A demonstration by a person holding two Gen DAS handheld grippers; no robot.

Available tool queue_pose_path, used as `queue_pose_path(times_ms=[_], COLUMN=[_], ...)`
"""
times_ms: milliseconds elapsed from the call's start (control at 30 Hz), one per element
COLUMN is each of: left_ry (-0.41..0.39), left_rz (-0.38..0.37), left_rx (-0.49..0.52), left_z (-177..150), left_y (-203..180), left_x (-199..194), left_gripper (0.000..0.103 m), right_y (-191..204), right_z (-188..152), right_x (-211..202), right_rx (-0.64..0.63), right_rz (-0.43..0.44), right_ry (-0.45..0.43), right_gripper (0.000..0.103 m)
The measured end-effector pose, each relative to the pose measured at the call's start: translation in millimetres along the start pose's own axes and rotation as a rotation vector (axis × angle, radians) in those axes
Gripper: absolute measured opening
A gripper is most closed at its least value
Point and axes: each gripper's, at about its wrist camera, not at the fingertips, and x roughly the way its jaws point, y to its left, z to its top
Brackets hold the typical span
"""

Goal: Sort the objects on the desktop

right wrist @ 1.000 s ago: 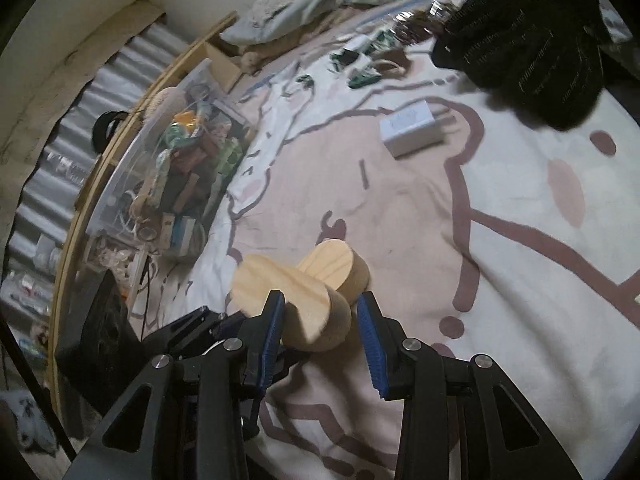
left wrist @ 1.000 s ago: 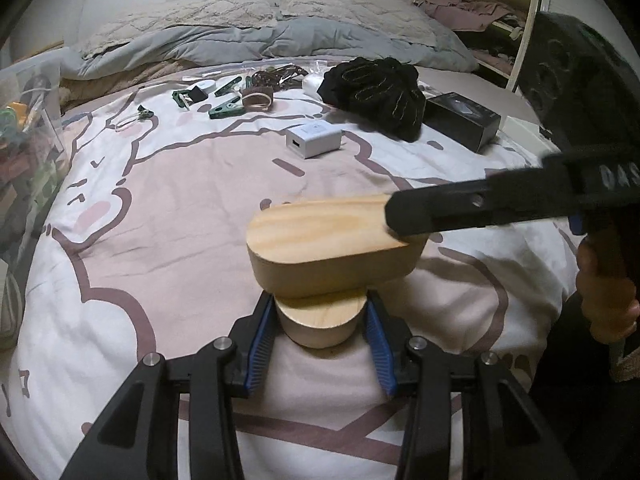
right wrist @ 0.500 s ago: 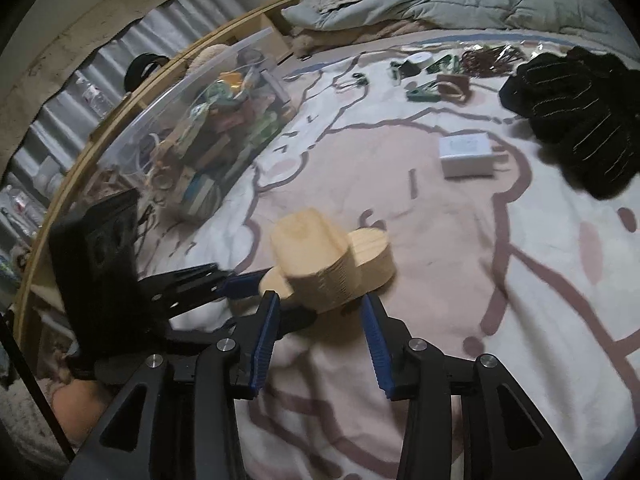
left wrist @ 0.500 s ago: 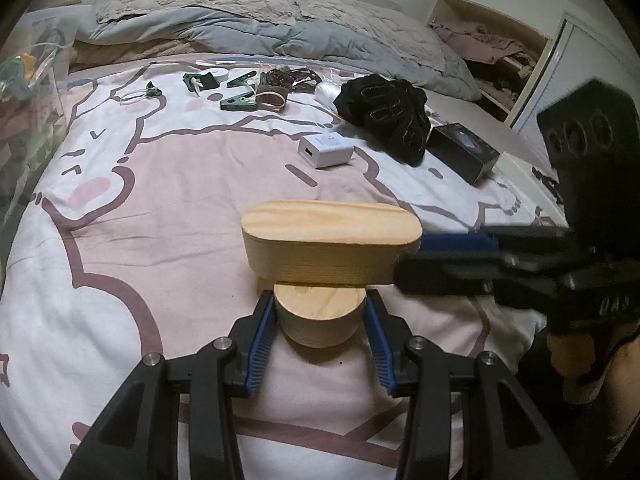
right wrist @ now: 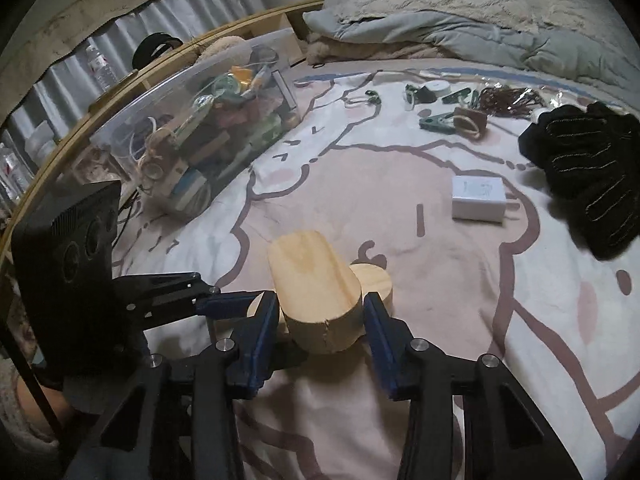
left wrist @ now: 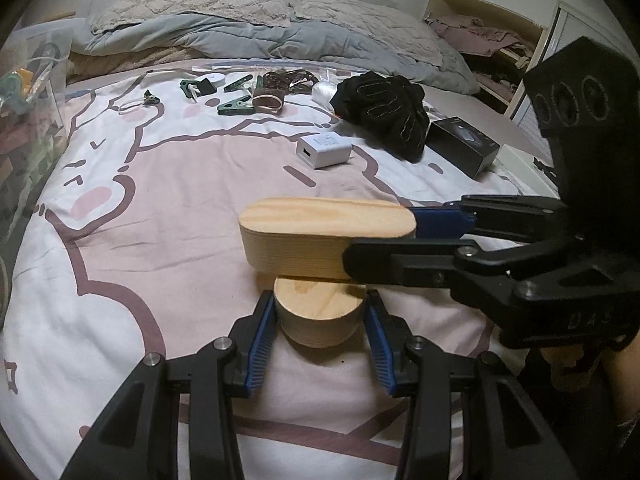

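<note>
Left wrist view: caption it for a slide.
Left gripper clamps the lower wooden block while the right gripper grips the upper block.

Upper oblong wooden block (left wrist: 326,236) lies crosswise atop another (left wrist: 320,314).

Open bedspread (left wrist: 180,200) centre frame; white charger (left wrist: 324,151), black gloves (left wrist: 384,112) upper right; clear bin (right wrist: 200,128) blocks left.

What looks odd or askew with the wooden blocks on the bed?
The upper wooden block lies crosswise on the lower wooden block, overhanging both sides. Each sits between a gripper's fingers: right gripper, left gripper.
</note>
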Motion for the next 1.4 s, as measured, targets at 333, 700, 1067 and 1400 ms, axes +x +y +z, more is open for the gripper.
queue_pose_path(times_ms=[333,700,1067,1400], left_ry=[-0.027,0.037,0.033,0.023], left_rz=[0.135,0.177,0.321,0.402], left_rx=[-0.023,0.002,-0.091,-0.183], left_z=[1,-5,-5,-1], left_y=[18,21,51,74], left_x=[-8,-3,-9,-9], left_gripper=[0.044,0.072,0.081,0.08], right_y=[-39,-48,-45,-42], right_z=[-4,-11,-25,-39], right_x=[-26,-14,-6,-14], right_rx=[0.187,0.202,0.163,0.204], right_rz=[-0.143,-0.225,-0.318,-0.436], right_ry=[-0.072,0.028,0.134,0.12], right_gripper=[0.043,0.061,0.078,0.089])
